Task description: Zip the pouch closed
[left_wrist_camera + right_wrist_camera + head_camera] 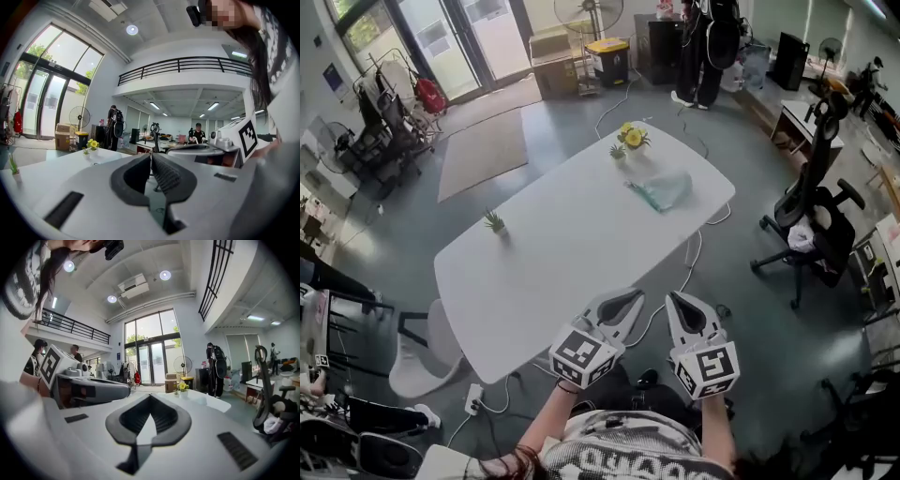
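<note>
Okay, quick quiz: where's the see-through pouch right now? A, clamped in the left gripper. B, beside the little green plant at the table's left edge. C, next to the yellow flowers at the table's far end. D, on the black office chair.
C: the pouch lies on the white table just beside the yellow flowers, well away from the left gripper and right gripper, both shut and empty.
</note>
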`<state>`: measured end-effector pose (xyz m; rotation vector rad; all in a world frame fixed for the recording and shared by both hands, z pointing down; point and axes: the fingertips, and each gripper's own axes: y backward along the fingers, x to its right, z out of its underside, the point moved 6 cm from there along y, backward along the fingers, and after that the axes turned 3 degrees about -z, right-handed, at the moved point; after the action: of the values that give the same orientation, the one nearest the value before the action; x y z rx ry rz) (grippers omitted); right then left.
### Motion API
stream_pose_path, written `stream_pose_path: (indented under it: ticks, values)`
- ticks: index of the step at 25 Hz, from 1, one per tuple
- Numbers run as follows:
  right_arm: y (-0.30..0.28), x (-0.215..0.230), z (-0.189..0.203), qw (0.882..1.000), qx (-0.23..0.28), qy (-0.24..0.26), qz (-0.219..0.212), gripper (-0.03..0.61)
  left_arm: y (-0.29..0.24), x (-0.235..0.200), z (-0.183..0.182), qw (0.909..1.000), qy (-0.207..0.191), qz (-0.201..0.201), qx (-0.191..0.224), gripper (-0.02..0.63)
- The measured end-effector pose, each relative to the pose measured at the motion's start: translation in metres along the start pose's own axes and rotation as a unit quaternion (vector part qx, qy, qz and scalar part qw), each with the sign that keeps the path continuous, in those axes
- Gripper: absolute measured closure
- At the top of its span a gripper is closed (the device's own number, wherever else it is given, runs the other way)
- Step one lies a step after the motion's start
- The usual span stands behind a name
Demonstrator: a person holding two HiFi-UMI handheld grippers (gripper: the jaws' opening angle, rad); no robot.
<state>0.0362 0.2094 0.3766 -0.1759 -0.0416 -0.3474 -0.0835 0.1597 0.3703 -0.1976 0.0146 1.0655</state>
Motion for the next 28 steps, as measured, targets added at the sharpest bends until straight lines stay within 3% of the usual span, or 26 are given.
stream_pose_path:
  ticks: [8, 15, 28]
  values:
    - [-0.012, 0.021, 0.006, 0.999, 0.009, -0.009, -0.030, 0.581, -0.020, 0.004, 0.000, 0.9997, -0.014, -0.016, -0.011, 0.594]
    - [-0.032, 0.050, 0.002, 1.000, 0.004, -0.010, -0.029, 0.581, -0.049, -0.017, -0.007, 0.9996, -0.012, -0.023, -0.009, 0.594]
    - [-0.128, 0.118, 0.010, 0.997, -0.040, -0.028, -0.053, 0.581, -0.131, -0.104, -0.006, 0.9984, 0.009, -0.047, -0.030, 0.594]
